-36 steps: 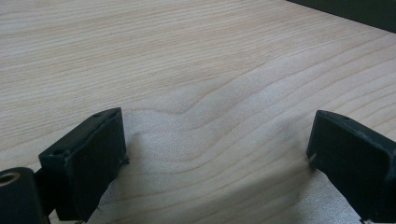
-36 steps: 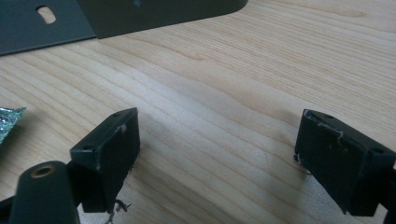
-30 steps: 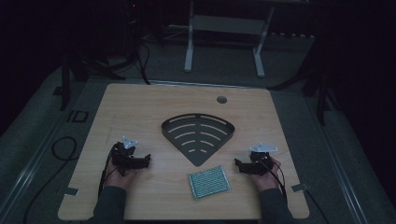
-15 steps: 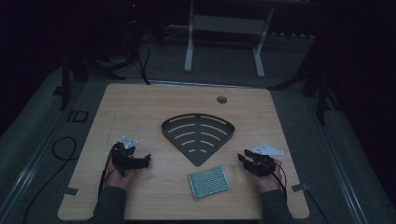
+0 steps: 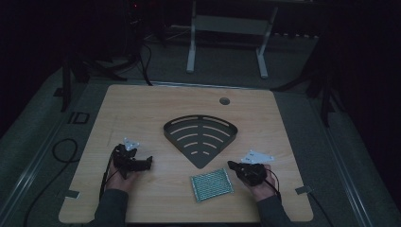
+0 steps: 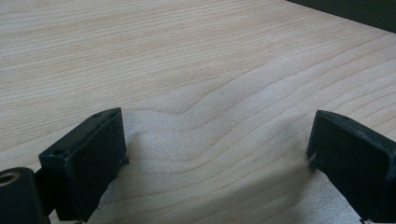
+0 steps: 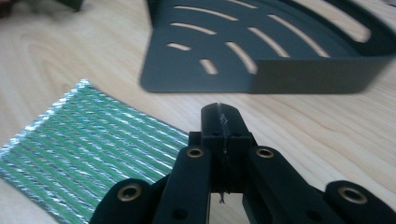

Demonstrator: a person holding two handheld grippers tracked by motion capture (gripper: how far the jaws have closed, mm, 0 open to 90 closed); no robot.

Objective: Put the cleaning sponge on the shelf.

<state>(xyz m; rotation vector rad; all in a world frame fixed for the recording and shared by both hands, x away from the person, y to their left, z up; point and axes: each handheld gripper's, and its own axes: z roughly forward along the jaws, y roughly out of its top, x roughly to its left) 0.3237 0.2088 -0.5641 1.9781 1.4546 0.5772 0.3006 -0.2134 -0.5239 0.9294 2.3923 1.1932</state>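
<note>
**Right gripper closed beside the green pad**

The right gripper (image 5: 232, 165) has just pressed its jaws together with nothing between them; in the right gripper view (image 7: 219, 122) the two black tips meet flat against each other. Its tips point toward the green ribbed pad (image 5: 212, 184), which lies flat on the table just beside and slightly nearer the person than the tips, not touching them. The dark fan-shaped slotted tray (image 5: 200, 138) sits just beyond the pad, toward the table's middle.

The left gripper (image 5: 147, 162) rests on the wood well apart from the pad, its jaws spread wide over bare tabletop (image 6: 205, 70).

The light wooden table (image 5: 156, 109) has a round cable hole (image 5: 224, 100) near its far edge. Around it, the room is dark, with grey floor, cables and a metal stand.
</note>
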